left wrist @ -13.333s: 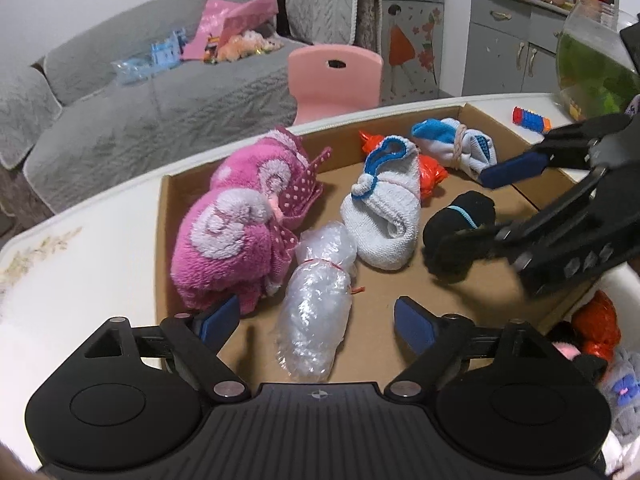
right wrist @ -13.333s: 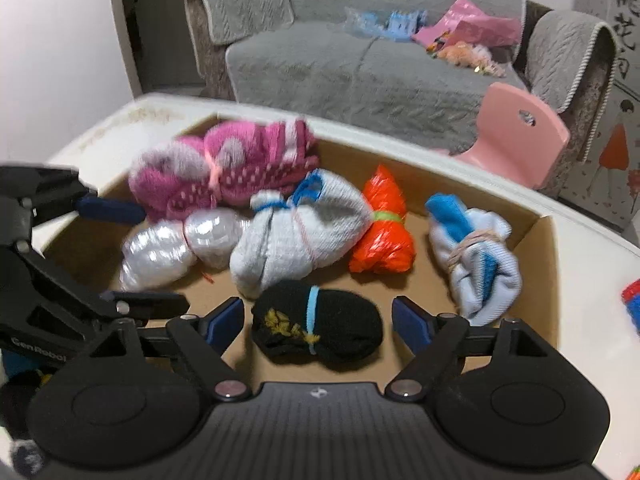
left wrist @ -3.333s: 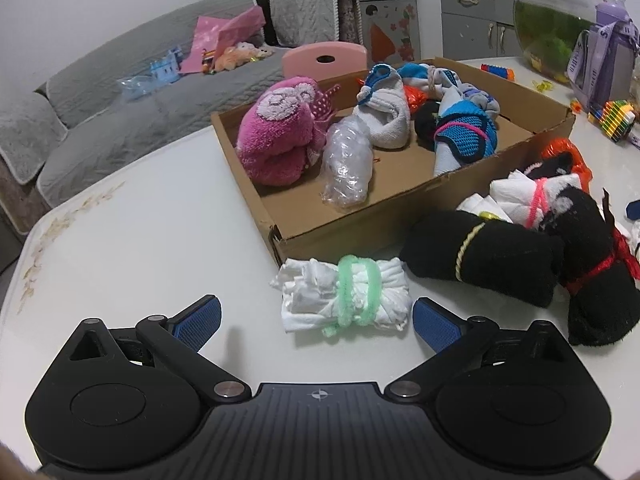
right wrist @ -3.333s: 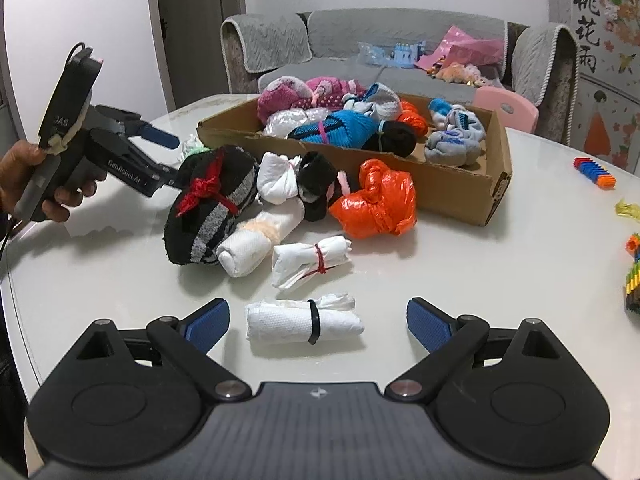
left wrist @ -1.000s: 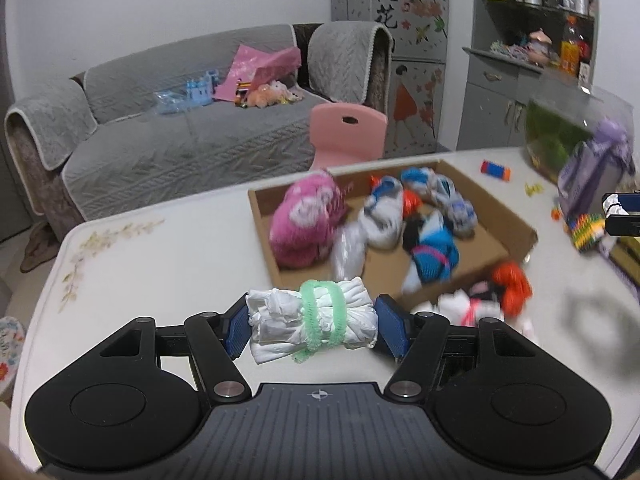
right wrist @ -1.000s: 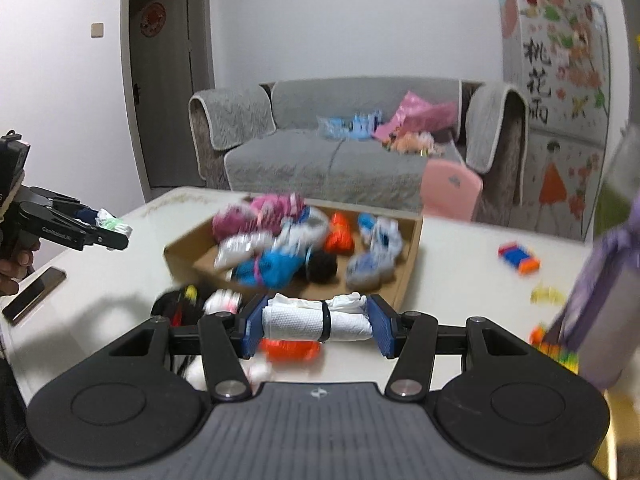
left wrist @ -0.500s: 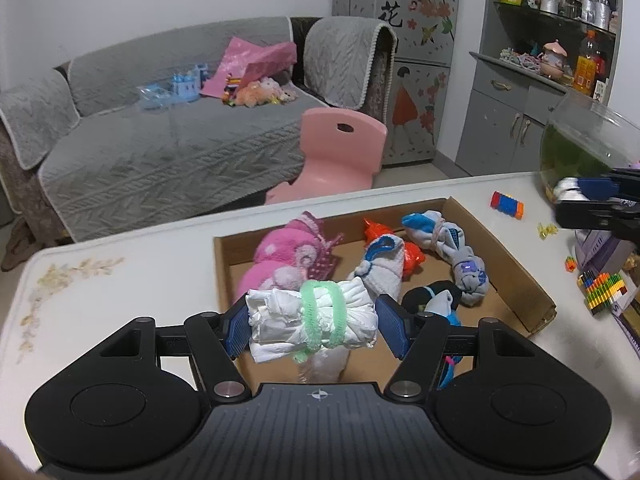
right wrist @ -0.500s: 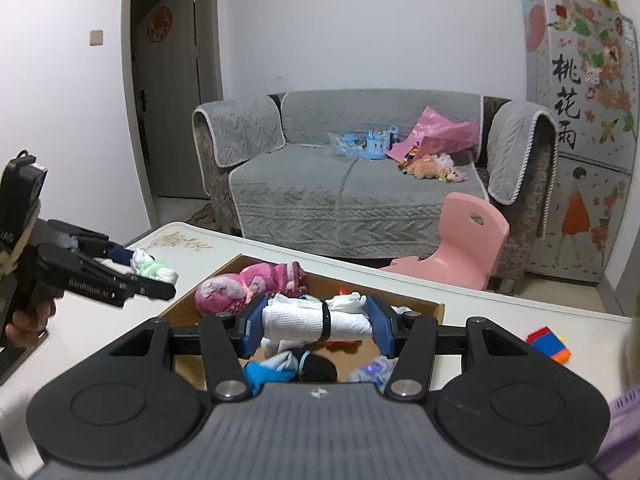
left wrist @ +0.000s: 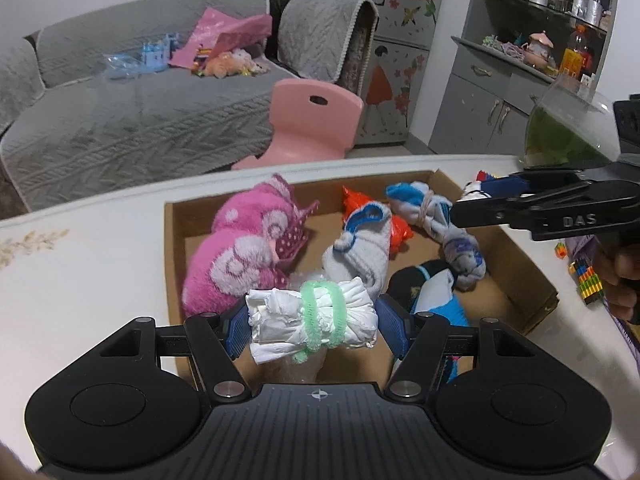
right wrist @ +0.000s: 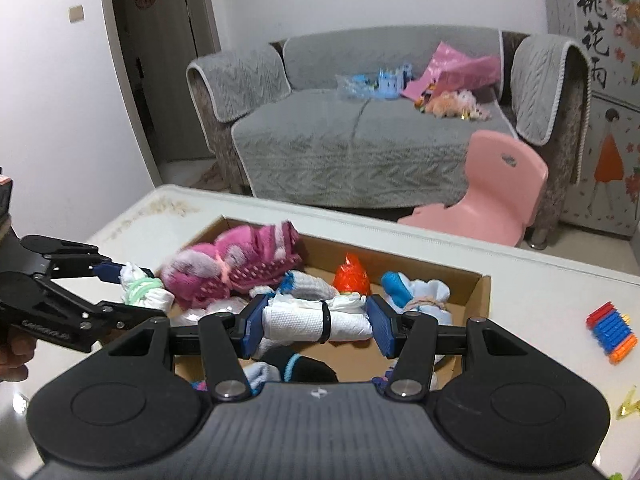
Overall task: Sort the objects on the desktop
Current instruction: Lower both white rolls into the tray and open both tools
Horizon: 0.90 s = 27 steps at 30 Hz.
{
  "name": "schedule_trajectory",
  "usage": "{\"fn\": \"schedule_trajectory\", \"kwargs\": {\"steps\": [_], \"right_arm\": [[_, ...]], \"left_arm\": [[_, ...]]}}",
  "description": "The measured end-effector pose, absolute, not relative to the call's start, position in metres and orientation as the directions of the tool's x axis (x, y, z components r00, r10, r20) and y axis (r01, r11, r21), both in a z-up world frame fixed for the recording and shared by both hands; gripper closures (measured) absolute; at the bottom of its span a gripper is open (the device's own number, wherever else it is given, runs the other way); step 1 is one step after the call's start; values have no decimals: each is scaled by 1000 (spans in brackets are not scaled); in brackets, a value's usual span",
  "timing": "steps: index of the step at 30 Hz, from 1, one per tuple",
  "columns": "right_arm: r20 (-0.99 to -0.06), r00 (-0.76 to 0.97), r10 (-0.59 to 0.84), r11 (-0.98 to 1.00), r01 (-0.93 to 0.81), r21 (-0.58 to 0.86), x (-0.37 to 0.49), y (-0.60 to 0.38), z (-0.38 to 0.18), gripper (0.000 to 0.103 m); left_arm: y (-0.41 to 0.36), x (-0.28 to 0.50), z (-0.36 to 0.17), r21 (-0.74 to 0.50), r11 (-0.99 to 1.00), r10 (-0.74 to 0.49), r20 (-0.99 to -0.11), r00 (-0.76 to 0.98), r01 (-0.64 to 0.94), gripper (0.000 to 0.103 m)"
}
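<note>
My left gripper [left wrist: 314,326] is shut on a white cloth roll with a green band [left wrist: 316,322] and holds it above the near edge of the cardboard box [left wrist: 532,276]. My right gripper [right wrist: 316,322] is shut on a white cloth roll with a black band [right wrist: 300,322] and holds it over the box's [right wrist: 482,286] near side. The box holds a pink fluffy bundle [left wrist: 240,256], a grey-white sock roll [left wrist: 360,252], an orange bundle [right wrist: 352,276], a blue-white roll [left wrist: 432,212] and a black sock [left wrist: 412,284]. Each gripper shows in the other's view: the left gripper [right wrist: 132,286], the right gripper [left wrist: 472,200].
The box sits on a white table [left wrist: 80,264]. Coloured toy blocks lie on the table to the right [right wrist: 612,332] [left wrist: 586,276]. A fish bowl [left wrist: 568,128] stands at the far right. A pink chair [left wrist: 312,120] and a grey sofa [right wrist: 360,132] are beyond the table.
Both grippers, each still holding its roll, have moved lower and closer over the box. The box and its contents now look larger in both views.
</note>
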State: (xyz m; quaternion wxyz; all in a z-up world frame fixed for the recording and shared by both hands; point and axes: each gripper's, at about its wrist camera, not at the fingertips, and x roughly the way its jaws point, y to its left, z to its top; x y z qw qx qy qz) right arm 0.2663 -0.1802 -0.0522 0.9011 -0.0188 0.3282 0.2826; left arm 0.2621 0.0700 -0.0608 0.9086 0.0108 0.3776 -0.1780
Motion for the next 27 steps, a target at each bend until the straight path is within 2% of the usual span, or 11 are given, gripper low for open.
{"fn": "schedule_trajectory", "kwargs": {"steps": [13,17,23,25,27], "right_arm": [[-681,608,408,857,-512,57,294,-167,-90,53],[-703,605,373,859,-512,15,296,-165,-100,53],[-707,609,360,861,-508,1,294,-164,-102,51],[-700,617,360,862,-506,-2,291,-164,-100,48],[-686,629,365,865,-502,0,289,-167,-96,41]], "left_arm": [[70,266,-87,-124,921,-346,-694,632,369,32],[64,263,-91,-83,919,-329,-701,633,386,31],[61,261,-103,-58,919,-308,-723,619,389,35],[62,261,-101,-77,917,-323,-721,613,392,33],[64,258,-98,-89,918,-330,-712,620,386,28]]}}
